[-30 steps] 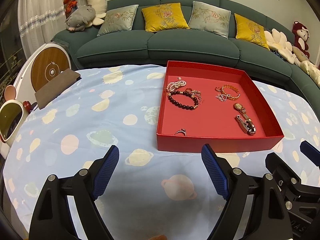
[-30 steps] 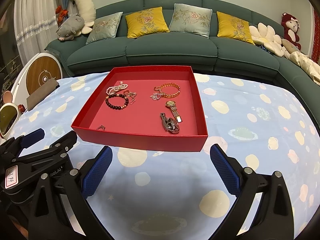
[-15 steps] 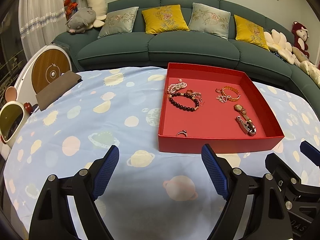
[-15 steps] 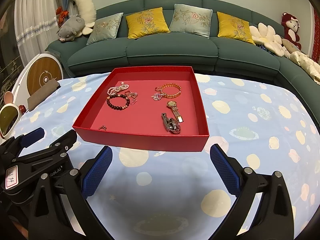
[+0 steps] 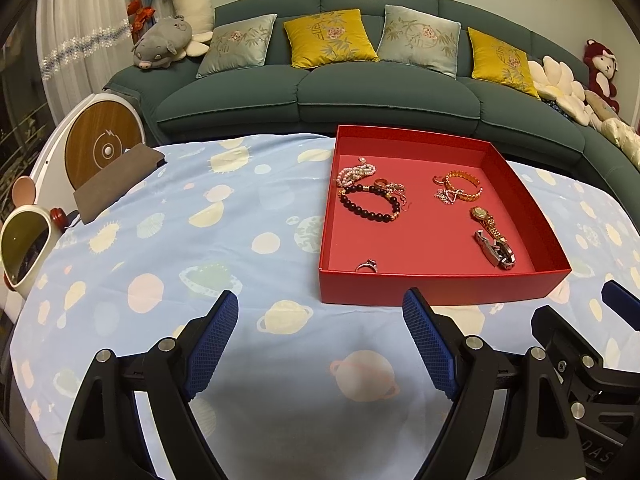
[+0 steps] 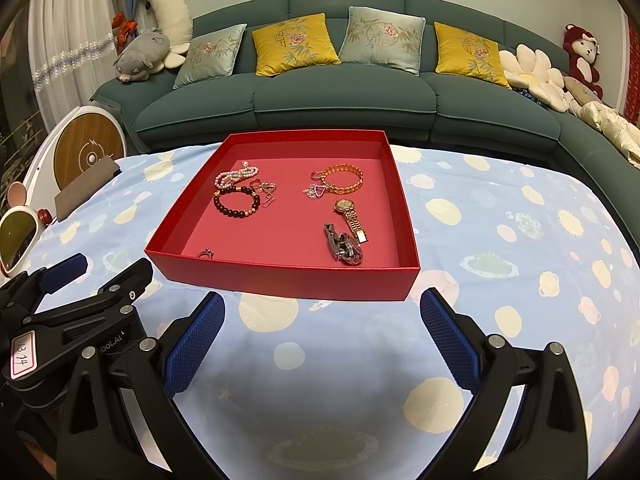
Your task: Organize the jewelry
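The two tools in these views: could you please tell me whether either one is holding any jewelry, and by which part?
Nothing is held. The left tool and the right tool are both open above the tablecloth, short of the red tray where the jewelry lies.

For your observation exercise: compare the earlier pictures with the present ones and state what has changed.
Almost nothing: the red tray sits slightly lower in both views, so the cameras shifted a little. The left gripper and right gripper stayed open and empty; the jewelry lies as before.
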Available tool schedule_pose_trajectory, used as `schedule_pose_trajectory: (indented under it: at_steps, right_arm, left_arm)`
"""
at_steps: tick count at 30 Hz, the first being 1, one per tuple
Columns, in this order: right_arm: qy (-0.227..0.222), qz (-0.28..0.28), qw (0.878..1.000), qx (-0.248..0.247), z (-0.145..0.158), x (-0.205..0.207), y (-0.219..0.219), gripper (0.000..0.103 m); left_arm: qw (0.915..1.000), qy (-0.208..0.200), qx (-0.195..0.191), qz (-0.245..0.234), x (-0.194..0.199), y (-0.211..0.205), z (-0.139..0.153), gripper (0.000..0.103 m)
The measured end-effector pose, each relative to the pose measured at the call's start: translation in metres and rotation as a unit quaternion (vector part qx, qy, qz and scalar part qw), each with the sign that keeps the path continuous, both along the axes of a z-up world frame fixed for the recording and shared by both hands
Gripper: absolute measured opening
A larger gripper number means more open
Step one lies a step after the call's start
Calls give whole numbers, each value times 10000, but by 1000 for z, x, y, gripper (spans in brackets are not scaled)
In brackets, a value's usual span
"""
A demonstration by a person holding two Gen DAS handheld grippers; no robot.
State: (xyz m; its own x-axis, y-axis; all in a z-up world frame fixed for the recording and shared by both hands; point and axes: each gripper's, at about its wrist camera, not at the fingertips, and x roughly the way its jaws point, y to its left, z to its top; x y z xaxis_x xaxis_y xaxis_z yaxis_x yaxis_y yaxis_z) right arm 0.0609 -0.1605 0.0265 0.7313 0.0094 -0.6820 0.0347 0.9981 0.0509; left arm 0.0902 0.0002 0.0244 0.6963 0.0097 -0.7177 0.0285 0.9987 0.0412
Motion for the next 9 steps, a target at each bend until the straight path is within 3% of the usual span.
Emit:
schedule_pose_trajectory:
  at_steps: [9]
  right_arm:
    - [19, -45, 10000, 8, -2, 0, 0, 96]
  left_arm:
    - [10000, -20, 76, 11, 1, -1, -1, 81]
